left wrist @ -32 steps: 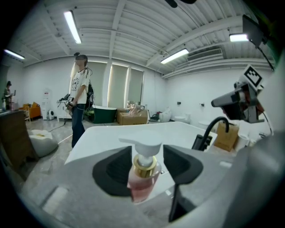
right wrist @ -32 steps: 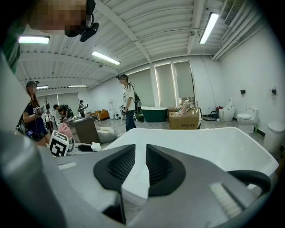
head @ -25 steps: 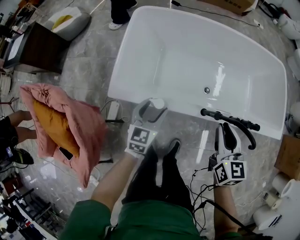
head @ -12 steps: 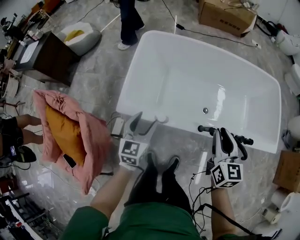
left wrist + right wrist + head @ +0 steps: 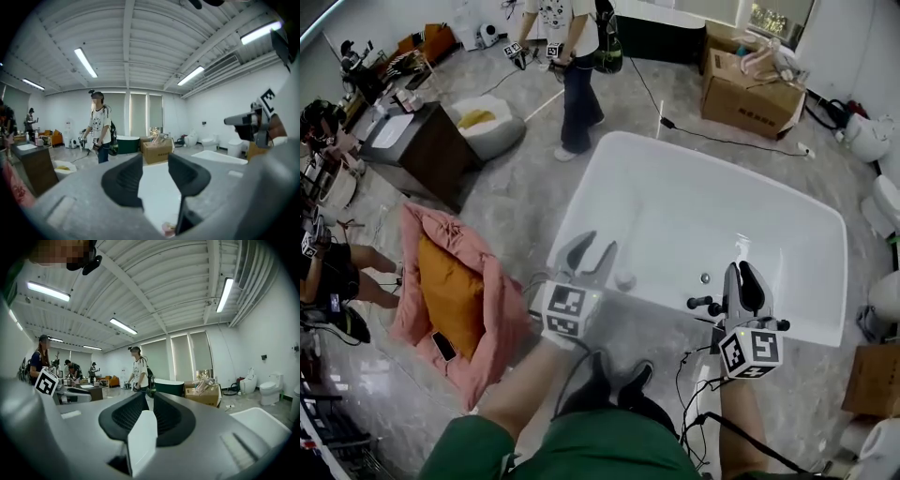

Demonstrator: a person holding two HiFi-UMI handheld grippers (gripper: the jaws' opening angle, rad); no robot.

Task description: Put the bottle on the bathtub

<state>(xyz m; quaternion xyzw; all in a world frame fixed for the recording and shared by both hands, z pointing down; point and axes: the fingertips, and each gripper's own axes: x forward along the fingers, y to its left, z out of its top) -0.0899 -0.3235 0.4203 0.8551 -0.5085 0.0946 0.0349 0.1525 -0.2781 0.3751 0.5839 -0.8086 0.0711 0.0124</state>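
Jaws closing, empty, left gripper [image 5: 154,160] — right gripper [image 5: 149,401] shut

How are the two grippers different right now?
The left gripper has its jaws apart with nothing between them, though they have just been closing; the right gripper has its jaws together. The left gripper hangs at the bathtub's near rim toward its left end; the right gripper hangs beside the black tap. Both carry a cube with square markers.
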